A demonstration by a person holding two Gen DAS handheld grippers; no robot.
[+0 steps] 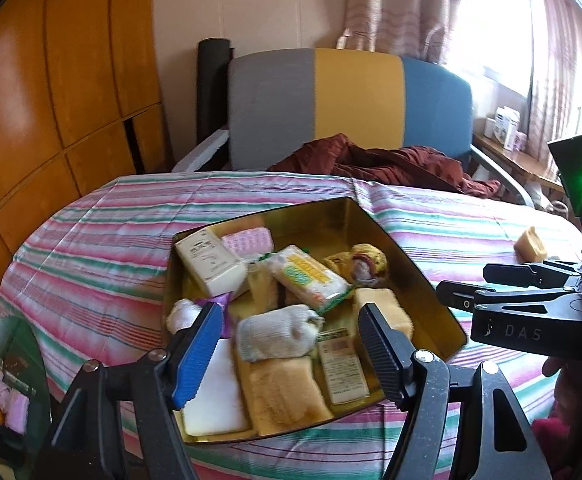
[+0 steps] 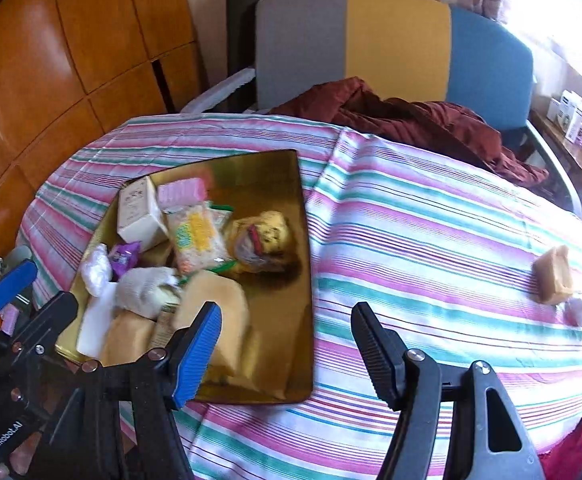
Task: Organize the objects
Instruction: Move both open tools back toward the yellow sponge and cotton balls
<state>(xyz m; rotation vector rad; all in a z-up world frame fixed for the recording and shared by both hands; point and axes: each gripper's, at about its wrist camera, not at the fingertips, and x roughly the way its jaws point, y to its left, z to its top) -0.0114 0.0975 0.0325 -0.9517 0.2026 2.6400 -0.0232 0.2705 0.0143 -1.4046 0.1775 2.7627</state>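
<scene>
While both tools hang above the striped cloth [image 2: 431,240], neither is loaded: the left gripper [image 1: 287,354] is held over the near part of the gold tin [image 1: 419,280] w/ jaws apart and nothing pressed between the pads; the right gripper [image 2: 287,354] stands just right of the tin, over bare cloth, jaws likewise apart and empty.

Step in hand – judged as a transfer between picks. Most items are already collected in the tin: white box [image 1: 211,262], pink pack [image 1: 249,240], yellow-green packet [image 1: 311,276], grey knit bundle [image 1: 275,336], tan sponges at the near end. Still outside it: a tan block [image 2: 553,276] at the far right of the cloth, w/ a small white scrap [image 2: 579,310] just beside it, nearer the camera, and a purple item cut off at the right edge – identity cannot be told.

Next move, as judged:
- The right gripper is to be carried rightward to the tan block, approx. the closest loose item.
- Jaws are to be kept wide until the block sits between the pads, then closed on its flat sides.
- The block is to be brought back to the tin's free right-hand part.

The cloth is loose and creased; it may be dragged if the fingertips are set too low.
</scene>
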